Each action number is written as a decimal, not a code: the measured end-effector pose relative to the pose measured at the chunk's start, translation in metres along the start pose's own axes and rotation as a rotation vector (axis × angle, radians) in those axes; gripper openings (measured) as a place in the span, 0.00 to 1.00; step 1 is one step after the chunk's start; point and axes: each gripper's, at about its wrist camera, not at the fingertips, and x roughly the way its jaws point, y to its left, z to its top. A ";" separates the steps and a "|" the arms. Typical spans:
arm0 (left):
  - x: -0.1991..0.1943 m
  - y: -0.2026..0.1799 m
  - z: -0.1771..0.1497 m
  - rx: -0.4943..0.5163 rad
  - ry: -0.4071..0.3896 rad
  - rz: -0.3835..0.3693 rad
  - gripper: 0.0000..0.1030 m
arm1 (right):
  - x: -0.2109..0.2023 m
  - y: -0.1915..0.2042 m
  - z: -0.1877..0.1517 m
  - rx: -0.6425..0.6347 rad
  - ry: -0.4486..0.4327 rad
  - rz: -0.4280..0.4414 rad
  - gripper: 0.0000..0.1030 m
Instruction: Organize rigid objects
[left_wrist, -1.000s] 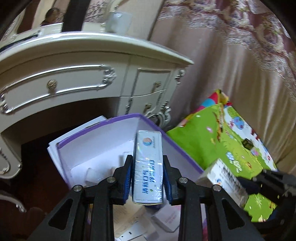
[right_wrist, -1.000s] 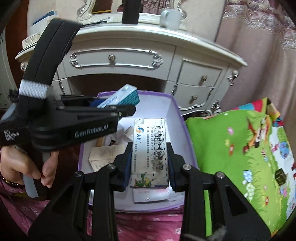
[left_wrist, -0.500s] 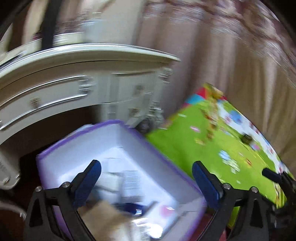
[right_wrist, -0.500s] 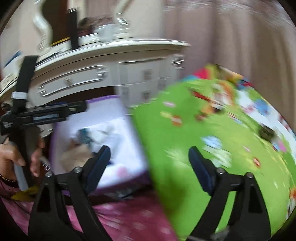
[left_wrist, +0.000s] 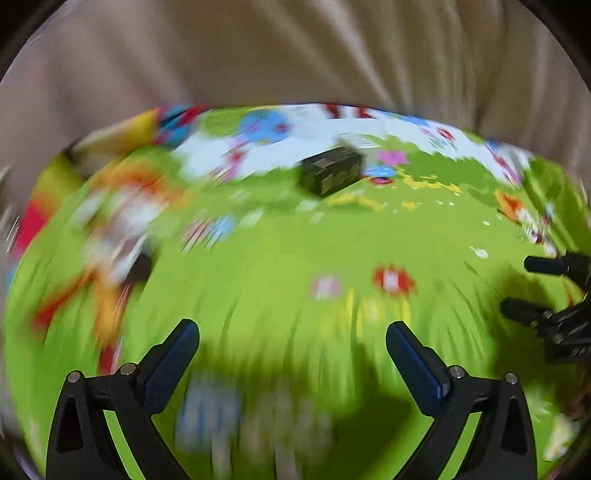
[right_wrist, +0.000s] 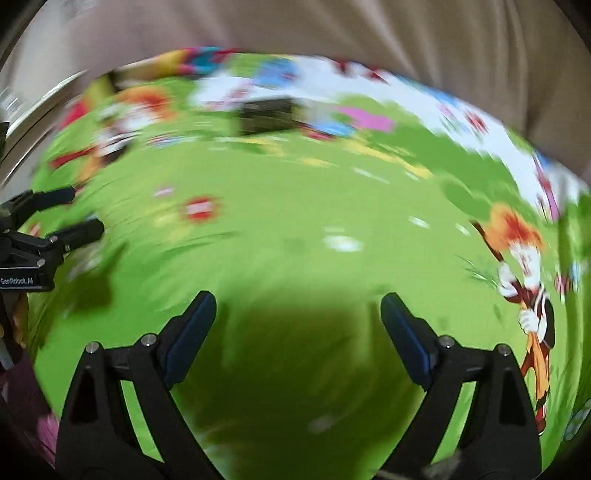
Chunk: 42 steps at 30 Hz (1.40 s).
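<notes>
Both grippers tilt steeply down over a green mat (left_wrist: 280, 258), side by side. From its own wrist view, the left gripper (left_wrist: 291, 354) has its fingers spread wide, nothing between the dark blue pads (left_wrist: 173, 354); its jaws have just been opening. The right gripper (right_wrist: 297, 328) likewise stands with fingers far apart and only mat and shadow between its pads (right_wrist: 192, 328), its jaws also having just been opening. Each tool shows in the other's view: the right one pokes in at the right edge of the left camera, the left one at the left edge of the right camera, black prongs apart over the mat.

Much is smeared by motion blur. The mat carries bright cartoon prints, with a cartoon figure (right_wrist: 528, 291) at the right side in the right view. Behind the mat hangs a beige curtain (left_wrist: 295, 51) in soft folds. A pale, blurred patch lies near the bottom of the left view, below the left gripper; what it is cannot be told.

One small dark box (left_wrist: 330, 173) lies on the far part of the mat, well apart from both grippers and nearer the curtain. It looks blackish-olive, rectangular, with pale label print on its faces, too blurred to read. Nothing stands between it and the grippers.
</notes>
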 end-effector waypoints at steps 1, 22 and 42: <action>0.012 -0.002 0.011 0.046 0.011 0.012 0.99 | 0.006 -0.011 0.002 0.041 0.008 0.007 0.90; 0.142 -0.025 0.119 0.182 0.041 -0.138 1.00 | 0.015 -0.013 0.002 0.034 -0.011 -0.001 1.00; 0.154 -0.017 0.121 0.124 0.090 -0.227 0.93 | 0.018 -0.010 0.004 0.012 0.002 -0.025 1.00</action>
